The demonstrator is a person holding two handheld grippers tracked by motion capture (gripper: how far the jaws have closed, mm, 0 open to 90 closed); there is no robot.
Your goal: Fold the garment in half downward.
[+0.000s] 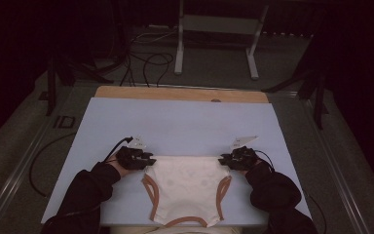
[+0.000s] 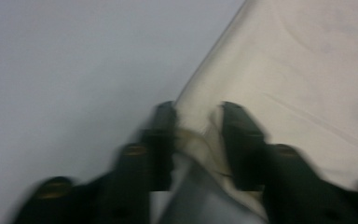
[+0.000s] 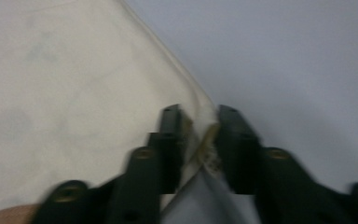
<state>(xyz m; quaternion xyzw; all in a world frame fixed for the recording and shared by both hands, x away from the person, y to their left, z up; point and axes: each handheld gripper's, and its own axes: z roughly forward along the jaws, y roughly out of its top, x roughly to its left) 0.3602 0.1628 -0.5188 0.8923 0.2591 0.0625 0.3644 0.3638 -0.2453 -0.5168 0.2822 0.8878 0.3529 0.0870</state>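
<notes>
My left gripper (image 1: 143,159) sits at the far left corner of the cream garment (image 1: 185,187), and in the left gripper view (image 2: 198,135) its two black jaws stand a little apart with a bunched fold of the cloth's corner between them; the fabric touches both inner faces, so I read it as pinching that corner. From those jaws the cream cloth spreads away ahead and to the right, while bare blue table surface (image 2: 74,60) lies ahead and to the left.

My right gripper (image 1: 226,161) holds the opposite far corner. In the right gripper view (image 3: 200,135) its jaws are likewise set narrowly apart, with the brown-edged corner of the garment gathered between them and pressed by both sides. Here the cloth runs ahead and to the left of the jaws, and the blue surface lies ahead and to the right.

In the high view the garment lies flat between my two grippers, its far edge stretched straight from one to the other, and its body reaching back toward me past both hands. Its brown trim (image 1: 151,192) curves along the leg openings just behind each gripper. Both dark sleeves (image 1: 87,187) rest on the table surface either side of the cloth.
</notes>
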